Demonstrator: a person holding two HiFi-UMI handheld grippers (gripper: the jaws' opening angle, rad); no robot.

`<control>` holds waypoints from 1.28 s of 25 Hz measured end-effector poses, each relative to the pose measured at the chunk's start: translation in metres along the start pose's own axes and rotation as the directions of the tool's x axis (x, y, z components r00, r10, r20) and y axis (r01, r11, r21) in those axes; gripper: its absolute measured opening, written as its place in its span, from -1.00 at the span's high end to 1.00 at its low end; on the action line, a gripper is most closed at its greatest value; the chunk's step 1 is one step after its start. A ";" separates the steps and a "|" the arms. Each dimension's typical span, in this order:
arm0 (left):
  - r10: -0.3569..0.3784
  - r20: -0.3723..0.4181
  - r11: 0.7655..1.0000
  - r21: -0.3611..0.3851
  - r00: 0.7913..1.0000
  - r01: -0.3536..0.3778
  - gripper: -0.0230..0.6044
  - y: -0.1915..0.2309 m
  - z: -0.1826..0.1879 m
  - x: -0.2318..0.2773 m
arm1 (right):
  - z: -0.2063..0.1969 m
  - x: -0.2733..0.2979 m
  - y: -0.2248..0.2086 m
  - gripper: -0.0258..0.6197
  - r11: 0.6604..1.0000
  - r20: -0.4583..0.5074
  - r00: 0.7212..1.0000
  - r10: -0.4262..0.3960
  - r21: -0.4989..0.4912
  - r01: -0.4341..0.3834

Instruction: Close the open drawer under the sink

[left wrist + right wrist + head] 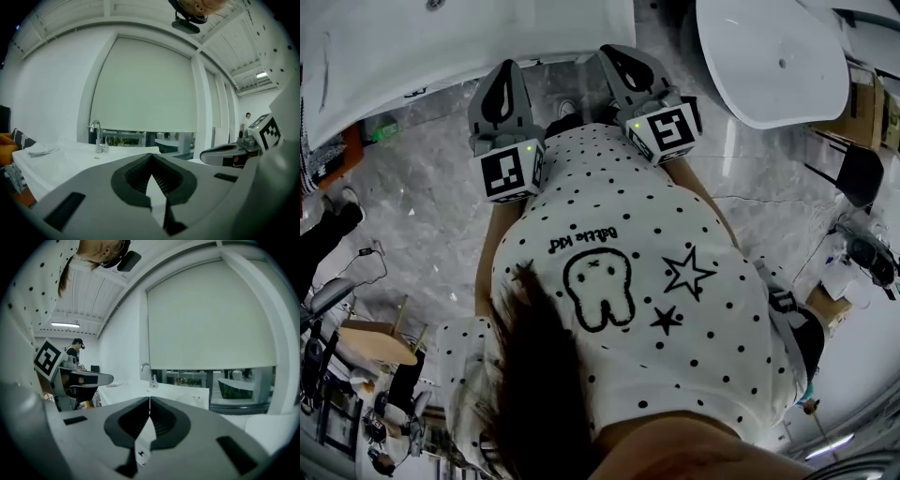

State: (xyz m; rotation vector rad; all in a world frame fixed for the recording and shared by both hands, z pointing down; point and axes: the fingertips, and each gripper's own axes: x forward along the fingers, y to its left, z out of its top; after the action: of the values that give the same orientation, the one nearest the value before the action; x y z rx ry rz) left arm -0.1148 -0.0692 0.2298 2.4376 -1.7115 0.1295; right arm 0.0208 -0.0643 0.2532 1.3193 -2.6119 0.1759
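Note:
My two grippers point side by side towards a white vanity counter (412, 47). The left gripper (506, 67) is shut with nothing between its jaws, tips meeting in its own view (151, 155). My right gripper (611, 51) is likewise shut and empty (149, 399). A chrome faucet (97, 137) stands on the white countertop (61, 157) beyond the jaws and also shows in the right gripper view (150, 374). Each gripper shows in the other's view, the right one (229, 152) and the left one (82, 379). The drawer under the sink is not in view.
A white oval tub (769, 56) sits at the upper right on the grey marble floor (422, 216). A large window with a lowered blind (145, 84) is behind the counter. A person (75, 348) stands far off. A black chair (861, 173) is at the right.

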 end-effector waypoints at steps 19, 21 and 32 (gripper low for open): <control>-0.118 0.003 0.992 0.036 0.993 0.117 0.91 -0.022 0.001 -0.003 | -0.006 -0.003 0.022 0.88 0.997 -0.015 0.999 0.047 -0.062 -0.048; -0.112 0.000 0.993 0.035 0.994 0.112 0.91 -0.022 0.001 -0.005 | -0.007 -0.004 0.023 0.88 0.996 -0.029 0.998 0.050 -0.073 -0.052; -0.089 -0.012 0.996 0.030 0.996 0.089 0.91 -0.019 -0.004 -0.019 | -0.018 -0.005 0.045 0.88 0.988 -0.062 0.991 0.116 -0.093 -0.122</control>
State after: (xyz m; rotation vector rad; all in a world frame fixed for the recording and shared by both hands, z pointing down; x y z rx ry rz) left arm -0.1035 -0.0443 0.2292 2.5252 -1.6051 0.1589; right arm -0.0105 -0.0303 0.2690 1.1119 -2.6175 0.1022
